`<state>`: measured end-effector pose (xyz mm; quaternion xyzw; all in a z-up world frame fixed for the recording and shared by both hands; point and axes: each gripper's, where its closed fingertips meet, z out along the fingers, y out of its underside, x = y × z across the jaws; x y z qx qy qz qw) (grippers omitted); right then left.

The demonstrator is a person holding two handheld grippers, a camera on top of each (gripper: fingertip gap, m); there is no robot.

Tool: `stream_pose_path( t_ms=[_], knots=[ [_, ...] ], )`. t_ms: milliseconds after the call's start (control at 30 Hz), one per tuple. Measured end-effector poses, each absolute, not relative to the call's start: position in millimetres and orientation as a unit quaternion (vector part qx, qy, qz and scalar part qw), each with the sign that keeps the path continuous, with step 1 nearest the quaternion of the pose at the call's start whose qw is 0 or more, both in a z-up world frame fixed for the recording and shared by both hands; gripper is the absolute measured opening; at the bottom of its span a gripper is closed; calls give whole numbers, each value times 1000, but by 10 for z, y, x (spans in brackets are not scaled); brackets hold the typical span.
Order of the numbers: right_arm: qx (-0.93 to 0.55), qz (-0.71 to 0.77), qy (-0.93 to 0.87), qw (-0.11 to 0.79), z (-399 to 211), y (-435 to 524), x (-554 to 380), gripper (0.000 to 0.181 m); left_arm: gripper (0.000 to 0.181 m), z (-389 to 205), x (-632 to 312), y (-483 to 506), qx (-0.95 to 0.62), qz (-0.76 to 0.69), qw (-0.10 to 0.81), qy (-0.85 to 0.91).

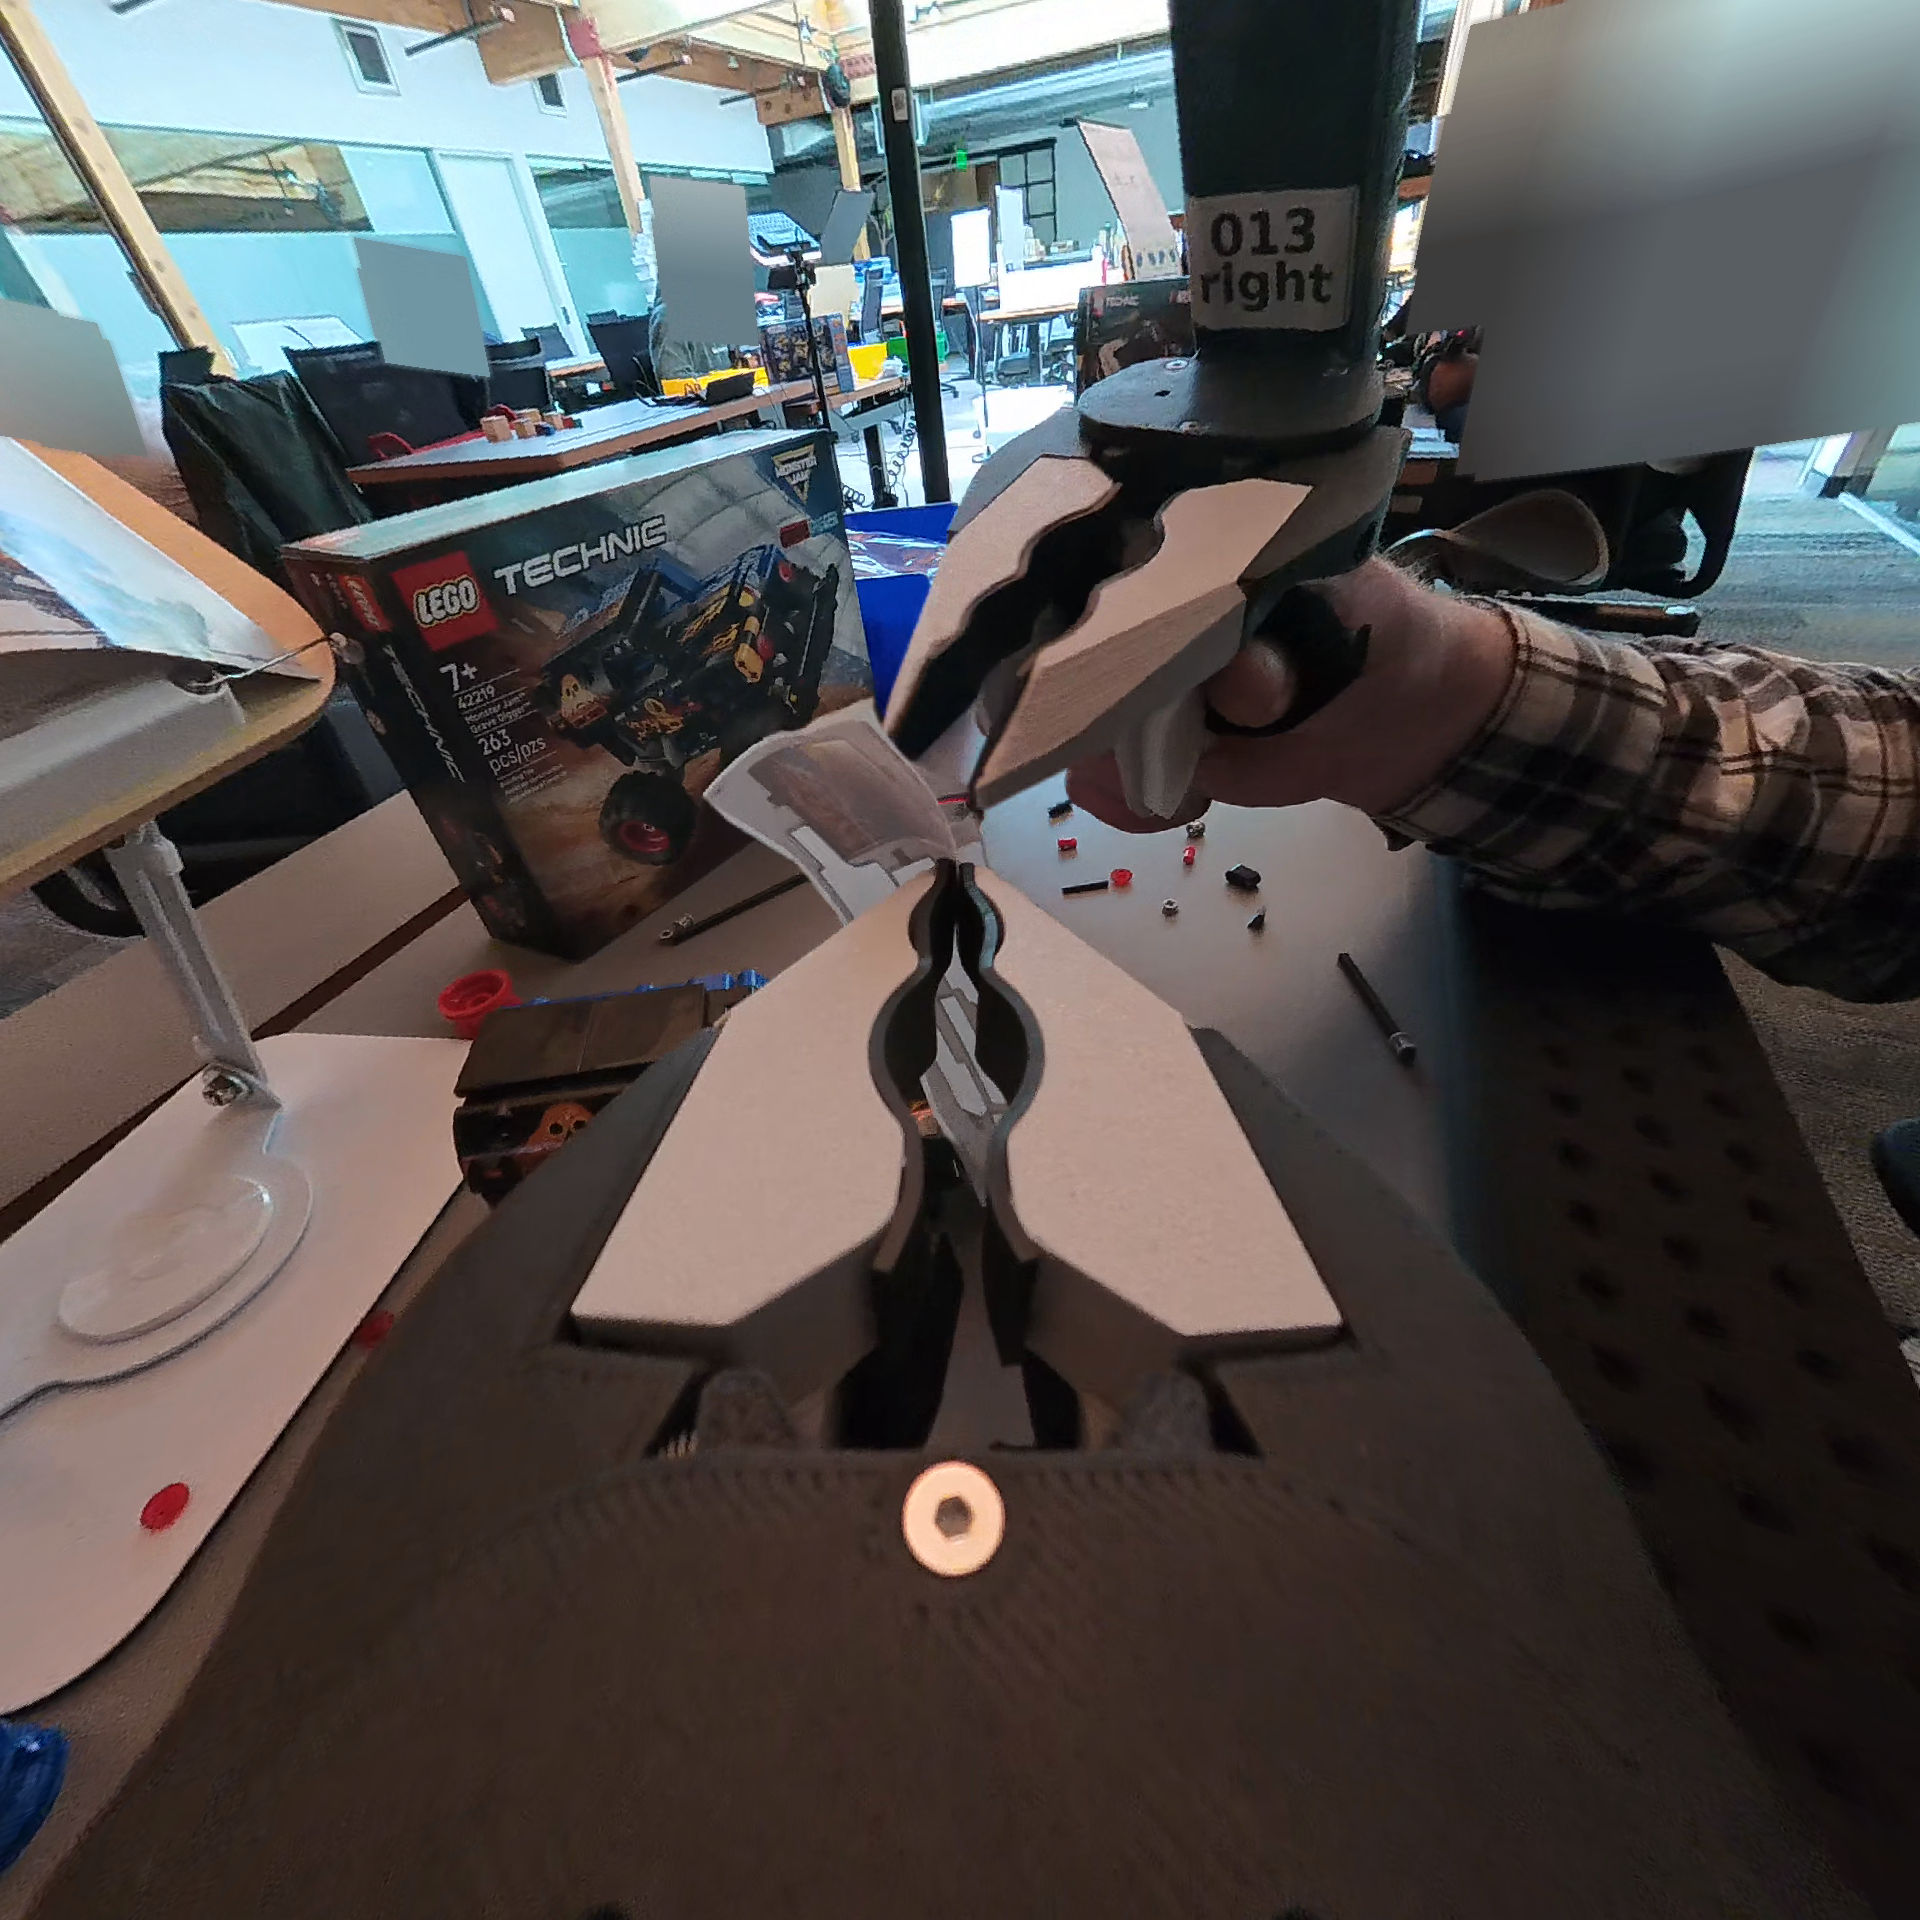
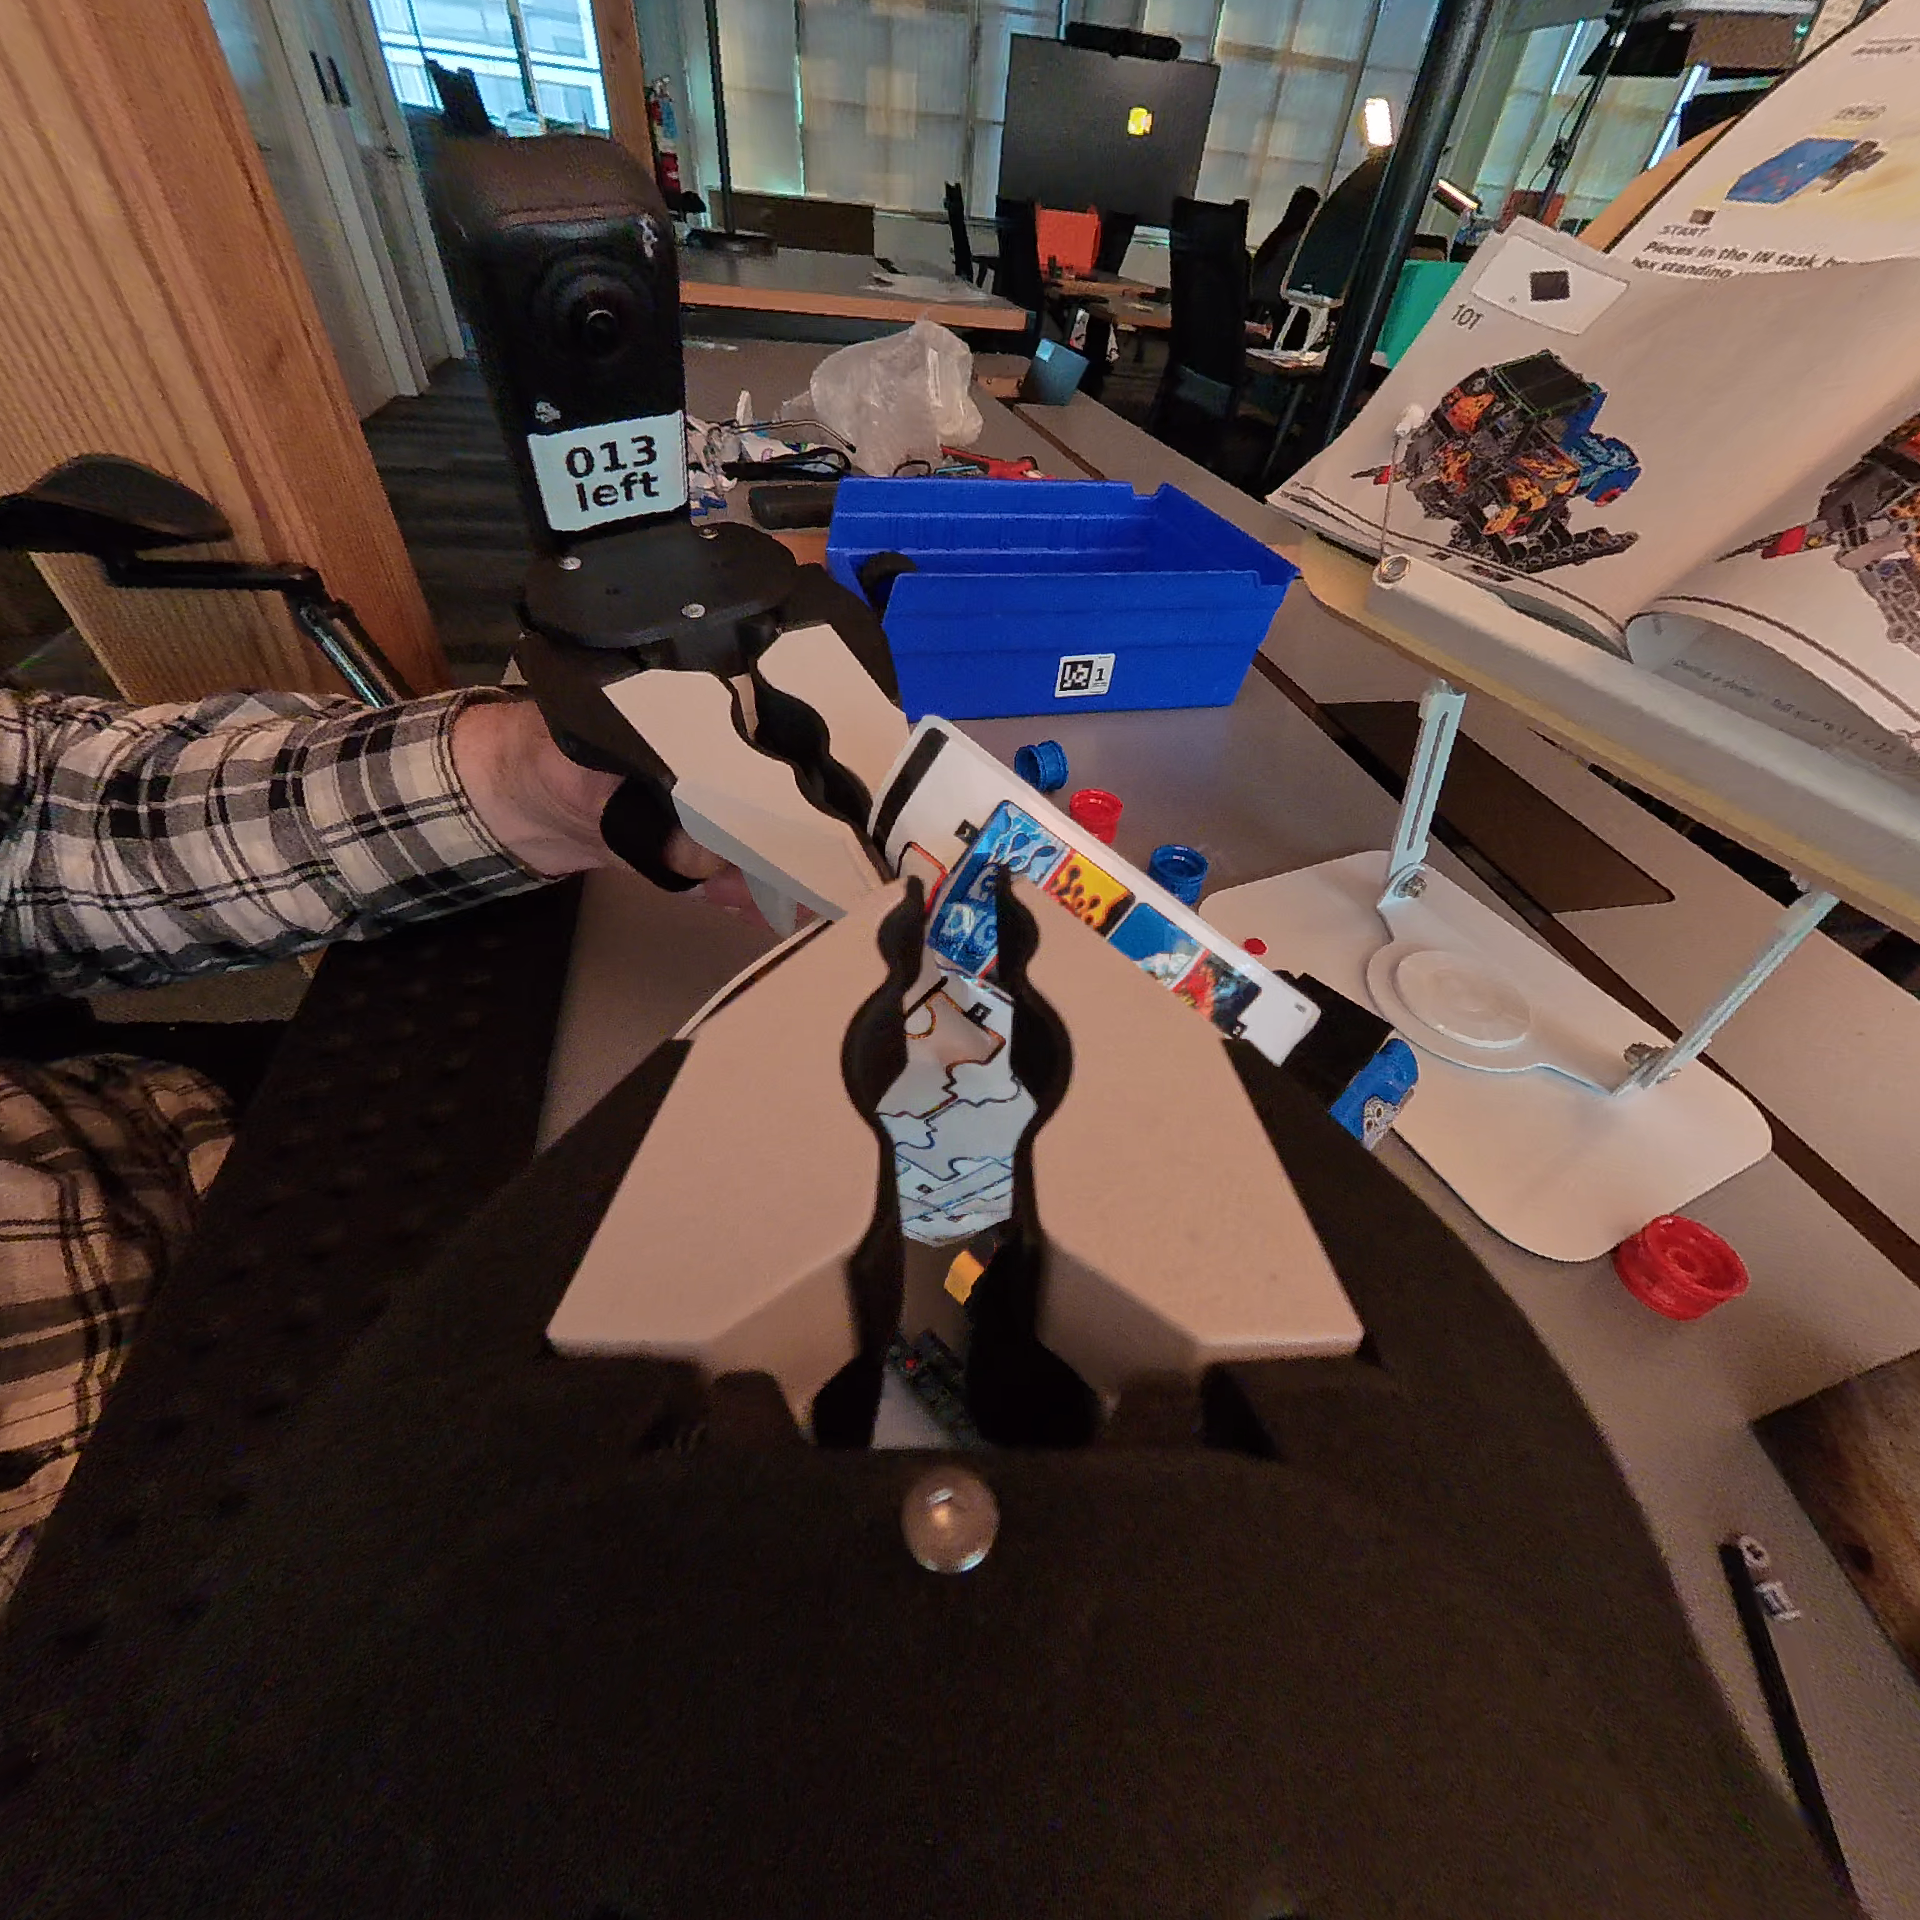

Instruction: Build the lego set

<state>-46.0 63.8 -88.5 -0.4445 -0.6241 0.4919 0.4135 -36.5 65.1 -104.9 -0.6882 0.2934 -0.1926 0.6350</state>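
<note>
Sticker sheet point(image 1: 831, 821) first, in the left wrist view: your left gripper point(image 1: 958, 878) is clenched on its lower edge, fingertips pressed together at the picture's centre, and the sheet curls up toward 11 o'clock with its pale back facing you. Your right gripper point(image 1: 940, 774) comes in from 1 o'clock, fingertips slightly parted; the dark left tip touches the sheet's upper edge, but you cannot tell here whether it grips. The lego box point(image 1: 582, 686) stands at 10 o'clock, the dark, partly built model point(image 1: 582, 1081) lies at 9 o'clock beside a red wheel hub point(image 1: 473, 1000), and small loose parts point(image 1: 1164, 873) dot the table point(image 1: 1299, 956) at 2 o'clock.

In the right wrist view, your right gripper point(image 2: 954, 904) pinches the printed face of the sticker sheet point(image 2: 1091, 894) at its tips, jaws nearly closed. The sheet is a white strip with blue, yellow and red stickers, running toward 3 o'clock. Your left gripper point(image 2: 883, 868) holds its near end at 11 o'clock. Behind it sit the blue bin point(image 2: 1049, 613) at 12 o'clock and the instruction booklet point(image 2: 1621, 457) on its stand at 2 o'clock.
</note>
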Motion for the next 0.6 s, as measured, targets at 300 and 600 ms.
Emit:
stream_pose_path(
  t_ms=[300, 600],
  knots=[
    [-443, 496, -621, 415, -856, 673, -422, 0, 0, -1016, -391, 655, -684, -187, 644, 288],
    [-461, 519, -593, 408, -798, 736, -424, 19, 0, -1003, -403, 673, -681, -143, 652, 300]
  ],
)
